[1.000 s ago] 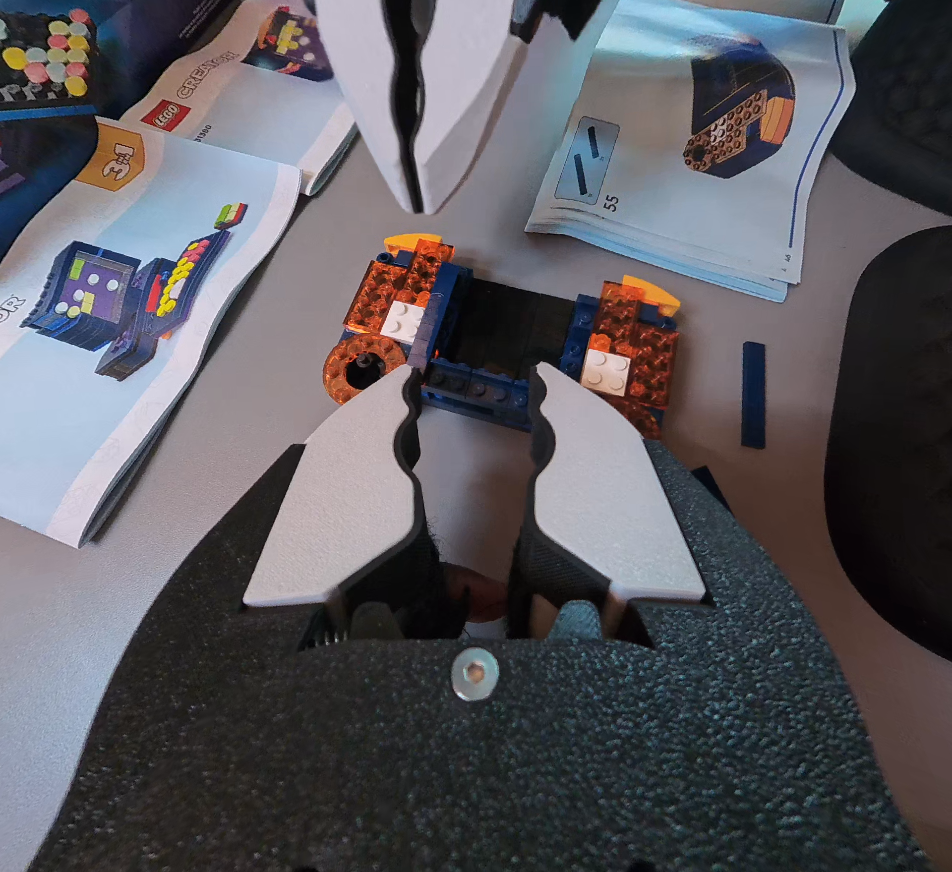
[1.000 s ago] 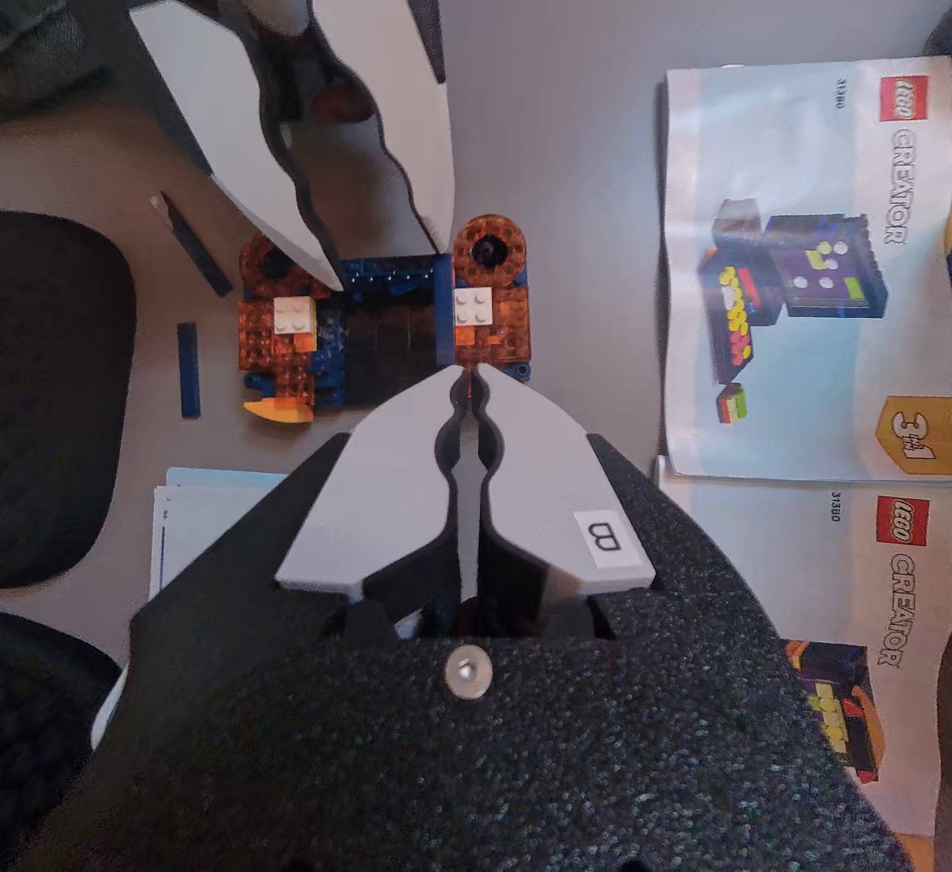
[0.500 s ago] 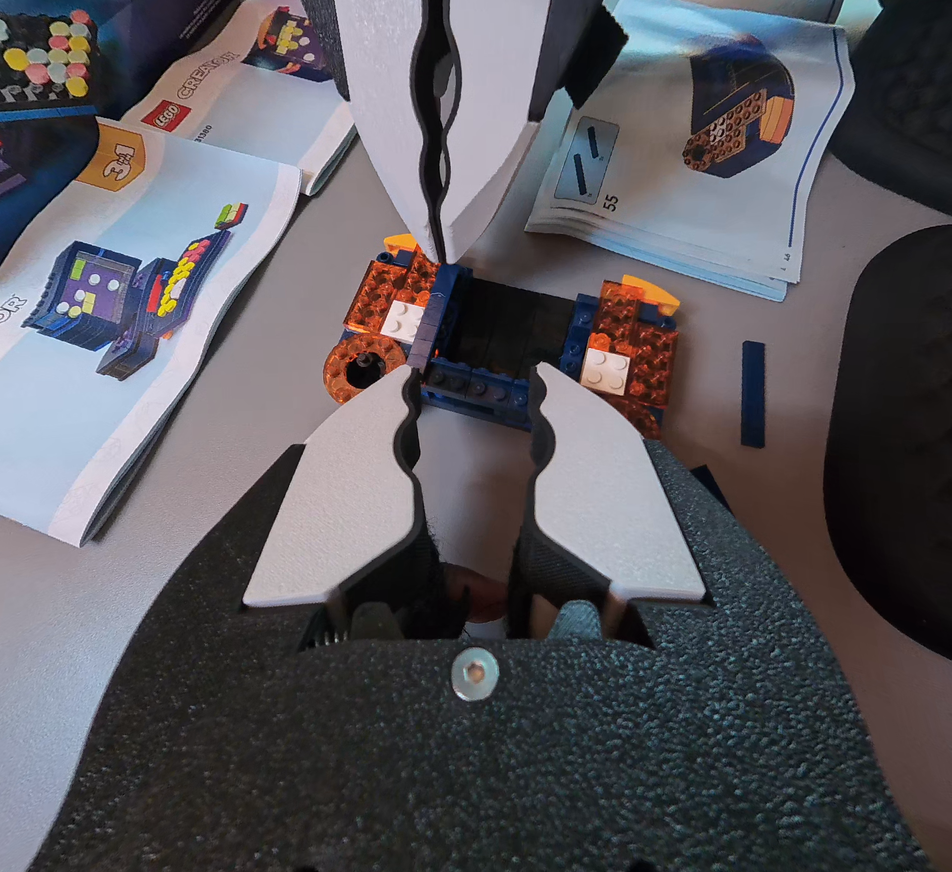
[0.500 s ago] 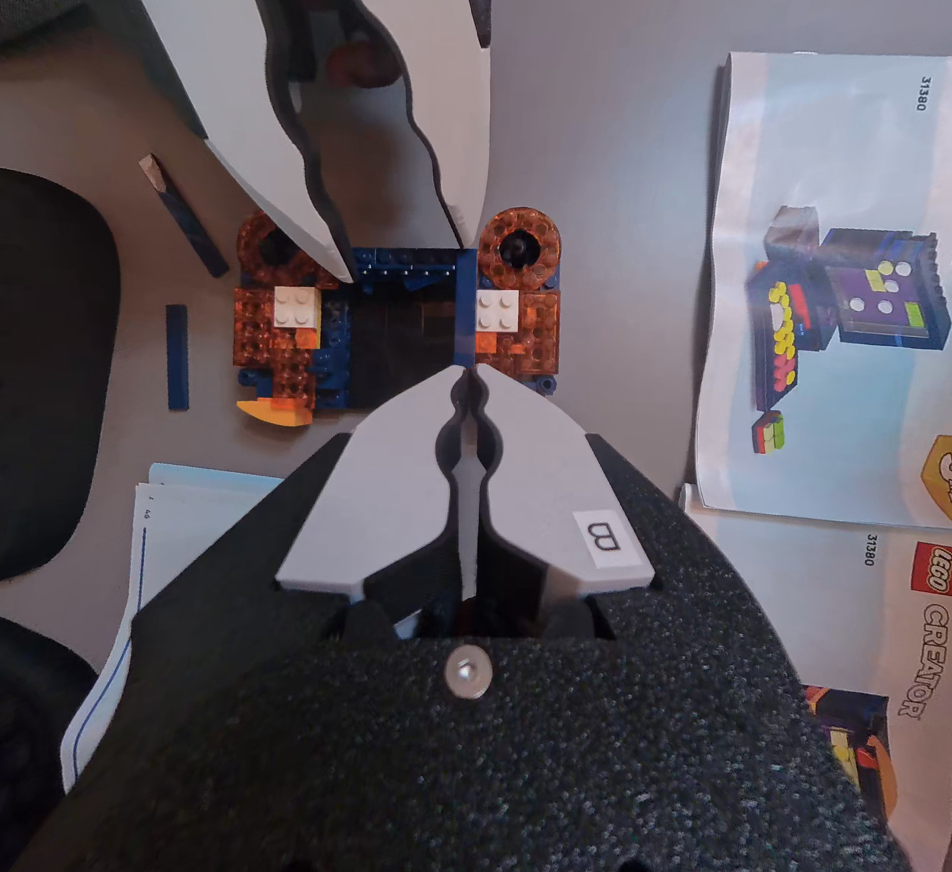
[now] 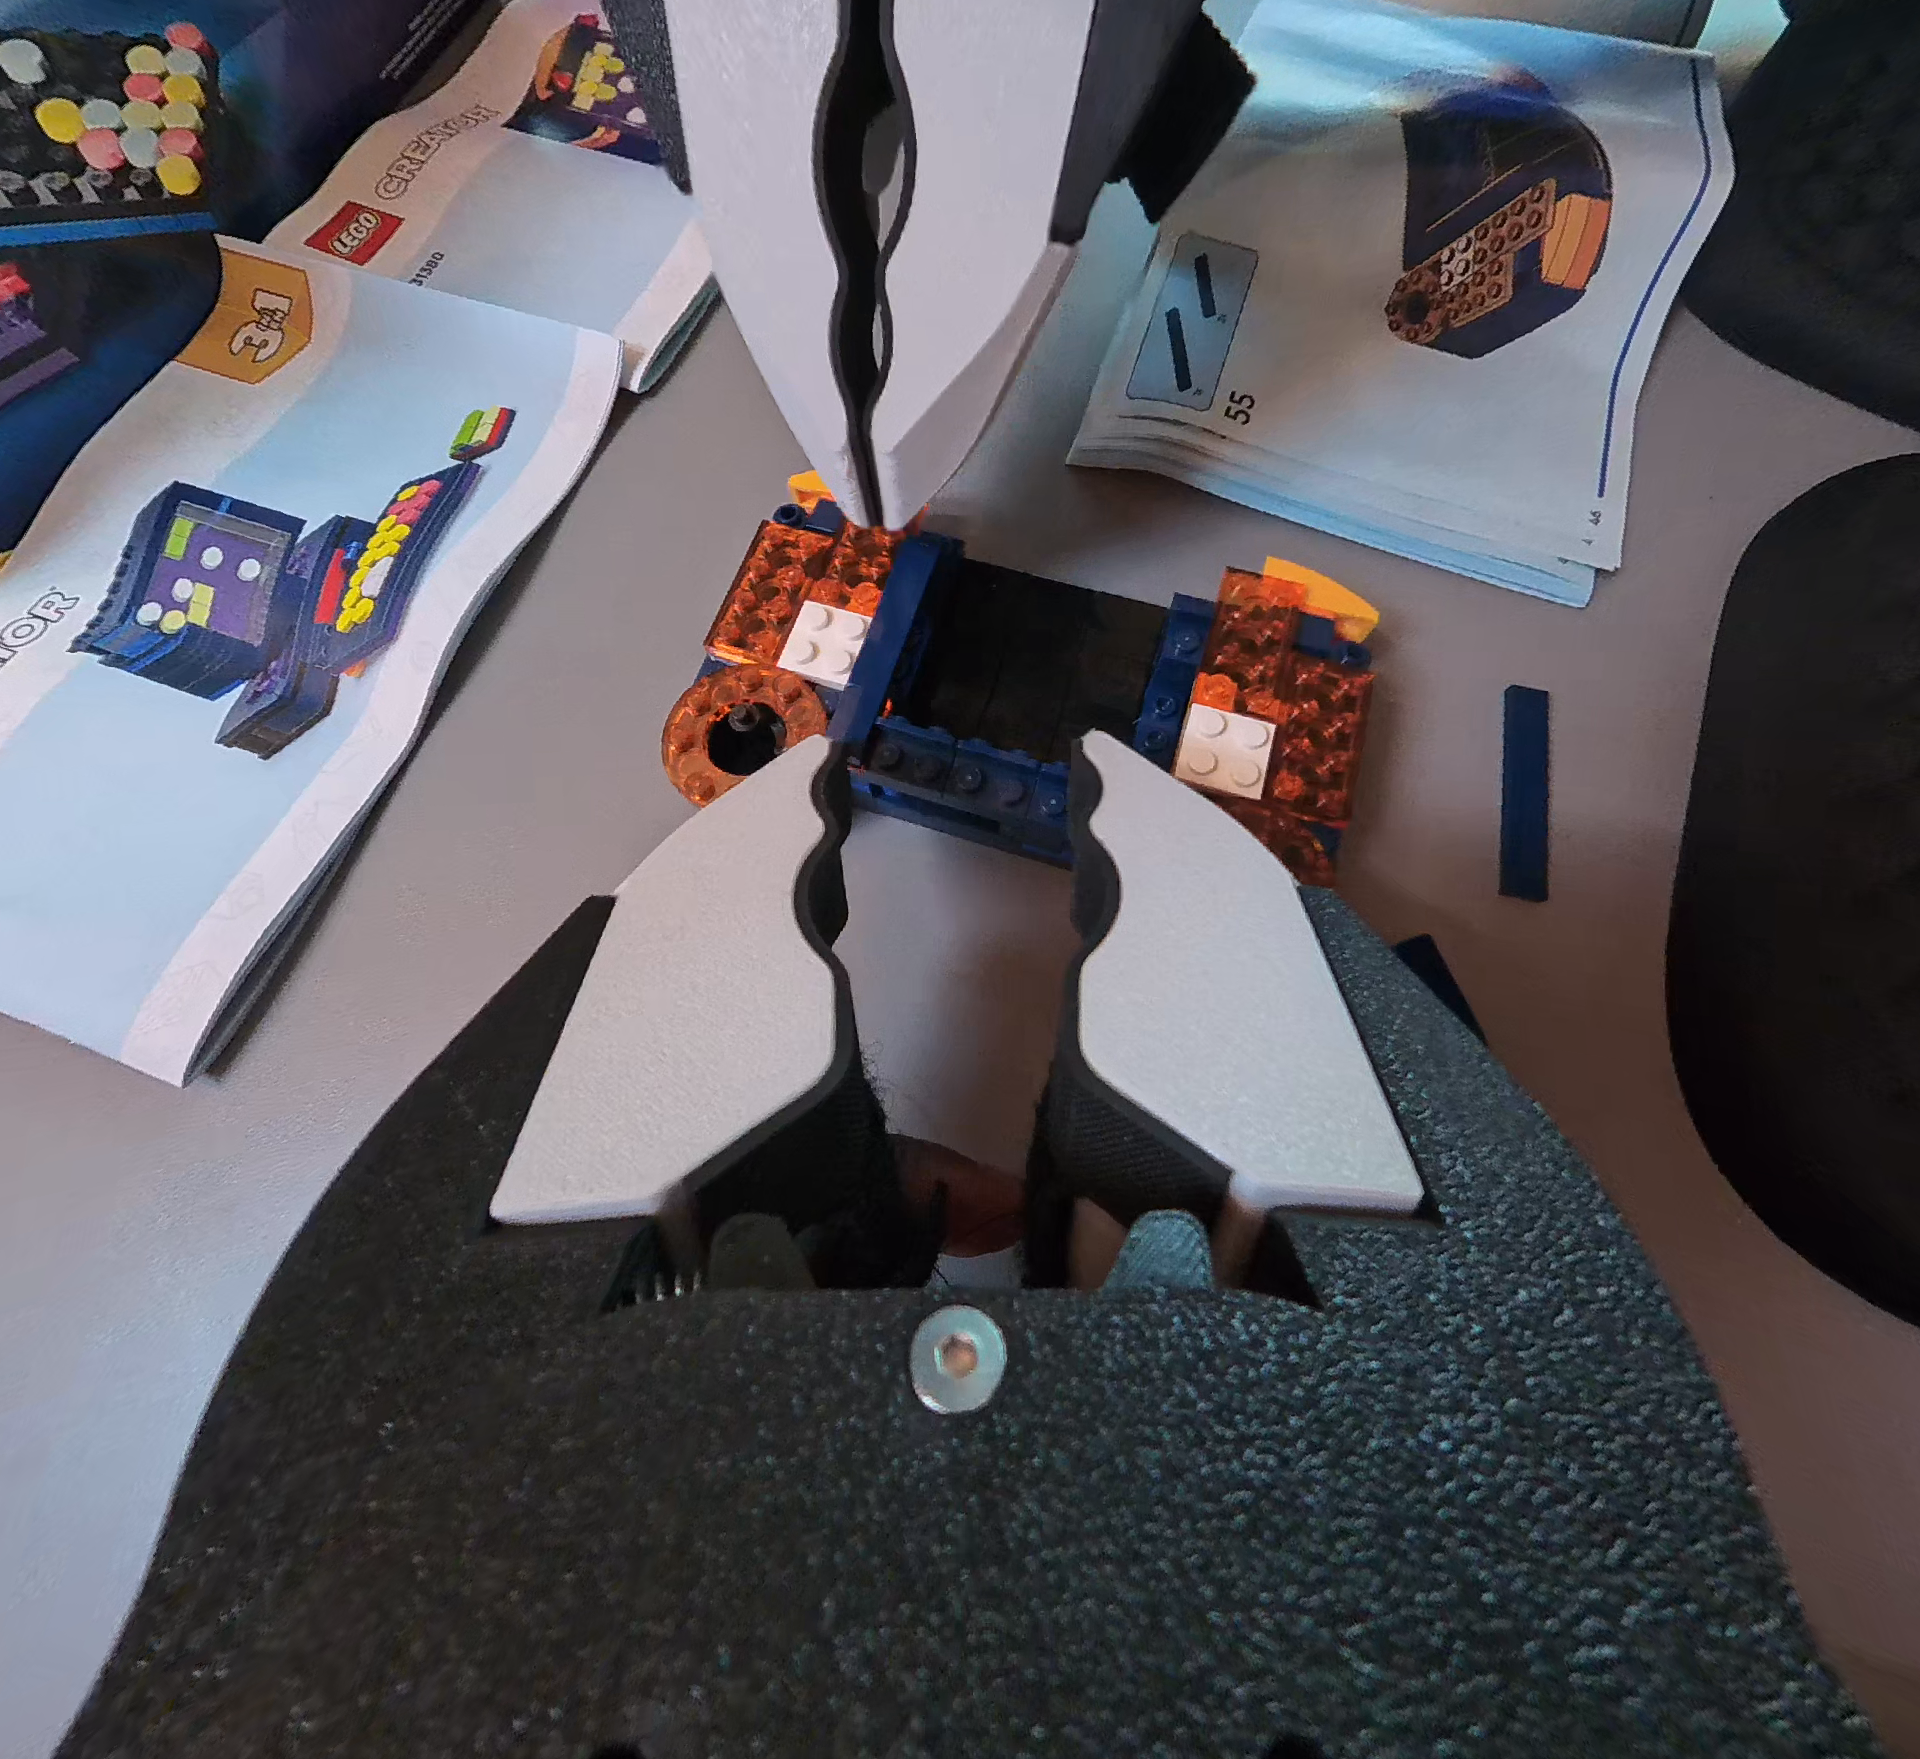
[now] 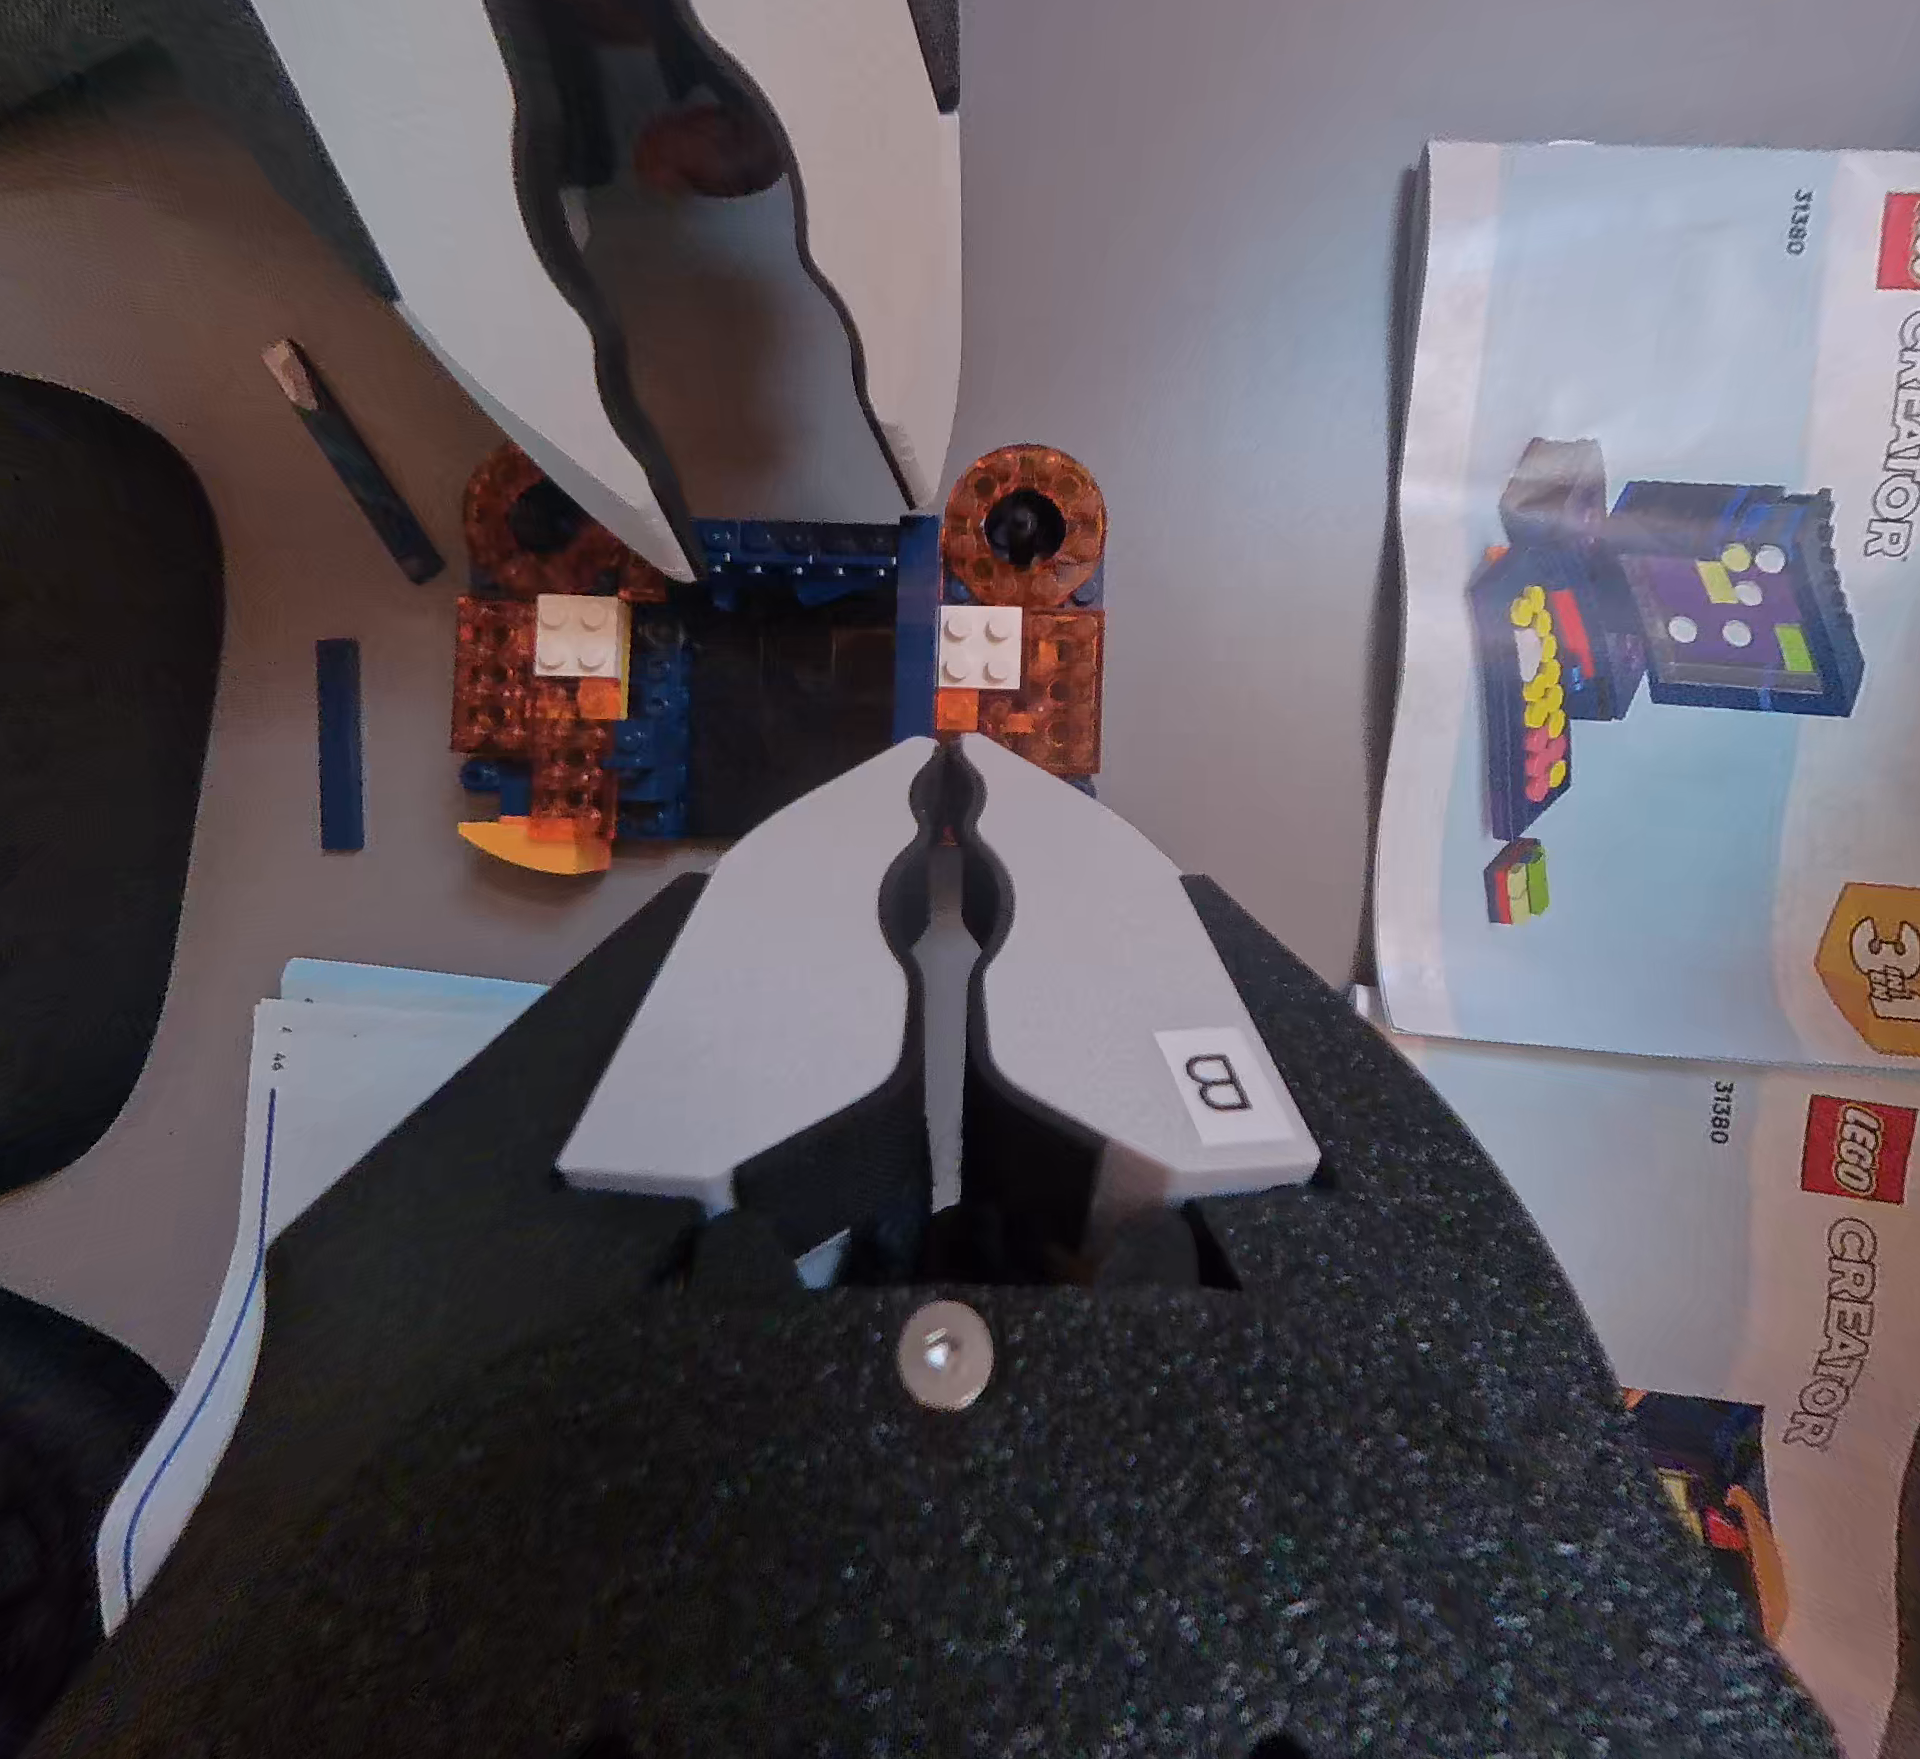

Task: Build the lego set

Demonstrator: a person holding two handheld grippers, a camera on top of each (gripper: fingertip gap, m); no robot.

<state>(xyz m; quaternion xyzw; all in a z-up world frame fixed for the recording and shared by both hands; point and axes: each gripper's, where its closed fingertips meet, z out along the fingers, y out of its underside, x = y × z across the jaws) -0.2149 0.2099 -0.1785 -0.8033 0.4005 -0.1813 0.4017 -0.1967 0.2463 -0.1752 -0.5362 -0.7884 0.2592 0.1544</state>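
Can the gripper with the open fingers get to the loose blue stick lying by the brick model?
Probably yes. The left gripper is open, and bare table lies around the blue stick, just right of the brick model.

Brick model (image 5: 1029,670) at mid-desk: glossy plastic, with translucent orange studded plates, opaque dark-blue bricks, and matt-white square plates. Loose dark-blue strip (image 5: 1524,793) beside it: smooth plastic. Desk (image 5: 540,836): smooth, matt grey surface. Booklets (image 5: 260,629) toward the desk's edges: printed paper with a slight sheen, pages curling. Left gripper (image 5: 951,779) and right gripper (image 6: 943,753): fingers of smooth matt pale-grey plastic edged with black pads; bodies of rough, pebbled black plastic, each with a shiny metal screw (image 5: 957,1358).
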